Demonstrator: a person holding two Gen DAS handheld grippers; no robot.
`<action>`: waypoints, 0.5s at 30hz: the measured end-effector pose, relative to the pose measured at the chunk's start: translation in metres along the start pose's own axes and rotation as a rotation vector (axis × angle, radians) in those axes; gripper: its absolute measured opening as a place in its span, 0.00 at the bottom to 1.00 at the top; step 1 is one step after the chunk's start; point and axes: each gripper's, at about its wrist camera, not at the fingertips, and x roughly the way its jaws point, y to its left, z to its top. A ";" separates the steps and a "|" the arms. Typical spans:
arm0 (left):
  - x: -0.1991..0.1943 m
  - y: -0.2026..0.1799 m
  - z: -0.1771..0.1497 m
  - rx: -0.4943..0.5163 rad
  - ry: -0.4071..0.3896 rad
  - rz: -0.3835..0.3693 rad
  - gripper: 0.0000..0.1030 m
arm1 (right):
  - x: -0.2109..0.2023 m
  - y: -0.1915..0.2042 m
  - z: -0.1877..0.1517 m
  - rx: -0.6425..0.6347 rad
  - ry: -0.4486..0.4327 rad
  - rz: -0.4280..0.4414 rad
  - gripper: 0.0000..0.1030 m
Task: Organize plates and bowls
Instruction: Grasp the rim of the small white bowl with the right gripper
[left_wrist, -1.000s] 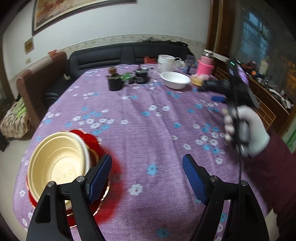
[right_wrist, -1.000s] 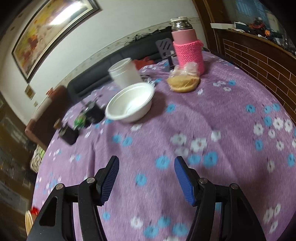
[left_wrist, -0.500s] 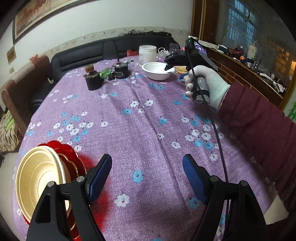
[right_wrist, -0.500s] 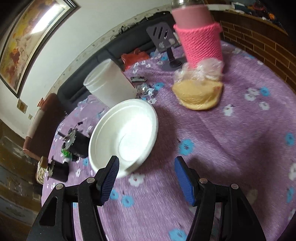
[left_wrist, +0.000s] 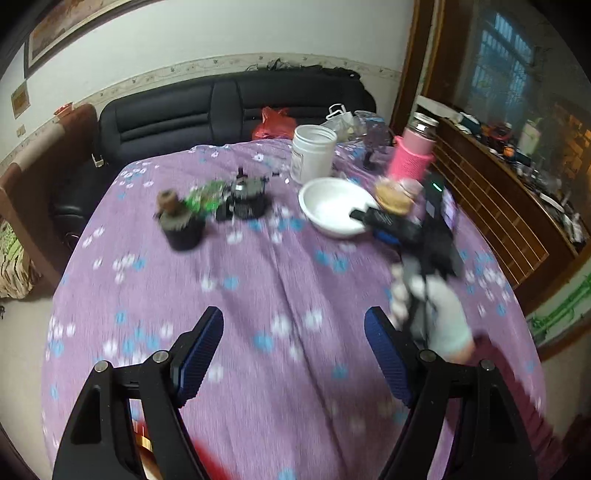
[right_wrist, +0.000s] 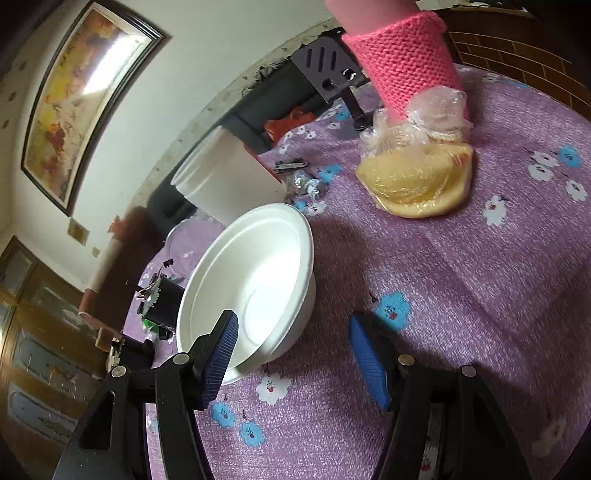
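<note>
a: where's the white bowl?
b: far right on the purple table, white tub behind it, wrapped bun to its right.
a: claws?
b: right gripper gapes, straddling the near rim, empty. left gripper wide, empty, over bare cloth.

On the table, the bowl sits at my right hand-held gripper, its rim between the fingers. A tub stands behind it, a wrapped bun to its right.

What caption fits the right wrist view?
Open right hand-held gripper straddling the white bowl's near rim on the purple floral tablecloth.
</note>
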 end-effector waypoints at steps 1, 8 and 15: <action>0.014 0.000 0.015 -0.010 0.021 0.003 0.76 | 0.000 -0.001 0.001 0.007 0.006 0.024 0.65; 0.121 0.006 0.079 -0.176 0.141 -0.054 0.74 | -0.001 -0.008 0.004 0.025 0.015 0.074 0.57; 0.192 -0.007 0.103 -0.207 0.192 -0.075 0.65 | 0.000 -0.011 0.004 0.038 0.030 0.102 0.47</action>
